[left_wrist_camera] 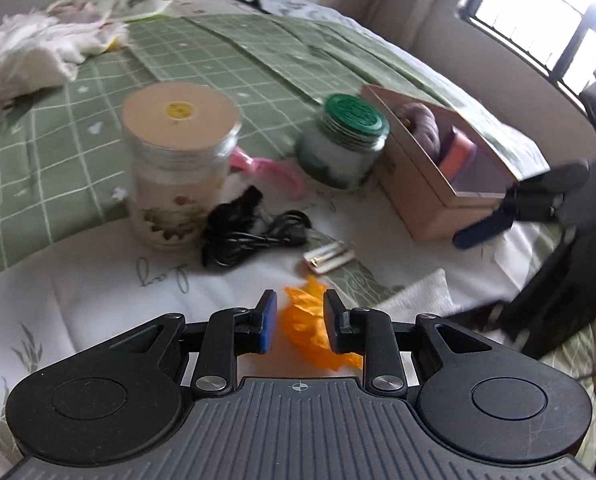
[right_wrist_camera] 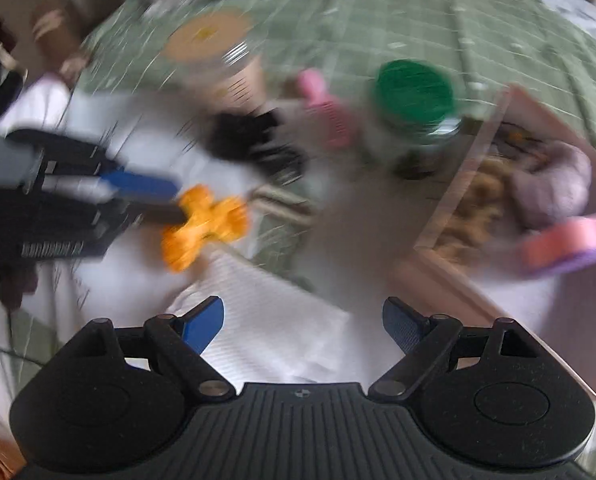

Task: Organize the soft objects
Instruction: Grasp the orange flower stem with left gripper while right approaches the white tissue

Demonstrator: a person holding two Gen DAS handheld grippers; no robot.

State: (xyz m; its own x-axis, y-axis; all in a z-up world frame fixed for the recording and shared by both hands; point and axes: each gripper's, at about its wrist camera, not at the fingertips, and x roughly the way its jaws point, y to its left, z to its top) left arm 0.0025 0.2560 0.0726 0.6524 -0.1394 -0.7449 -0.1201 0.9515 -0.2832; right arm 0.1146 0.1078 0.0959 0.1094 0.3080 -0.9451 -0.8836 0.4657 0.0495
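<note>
My left gripper (left_wrist_camera: 300,320) is shut on a crumpled orange soft object (left_wrist_camera: 310,324), held just above the white bedding; it also shows in the right wrist view (right_wrist_camera: 203,224), pinched by the left gripper (right_wrist_camera: 169,204). An open cardboard box (left_wrist_camera: 438,184) at the right holds a mauve plush (left_wrist_camera: 426,128) and a pink-and-purple sponge (left_wrist_camera: 458,156); the box (right_wrist_camera: 450,280), plush (right_wrist_camera: 550,184) and sponge (right_wrist_camera: 570,240) appear blurred in the right wrist view. My right gripper (right_wrist_camera: 302,328) is open and empty above a white cloth (right_wrist_camera: 277,328), and shows beside the box (left_wrist_camera: 518,208).
A tall jar with a tan lid (left_wrist_camera: 177,160), a green-lidded jar (left_wrist_camera: 346,144), a pink comb (left_wrist_camera: 273,172), a black cable (left_wrist_camera: 249,236) and a small metal clip (left_wrist_camera: 330,260) lie on the bed. A white fabric heap (left_wrist_camera: 29,52) lies far left. A white cloth (left_wrist_camera: 418,300) lies near right.
</note>
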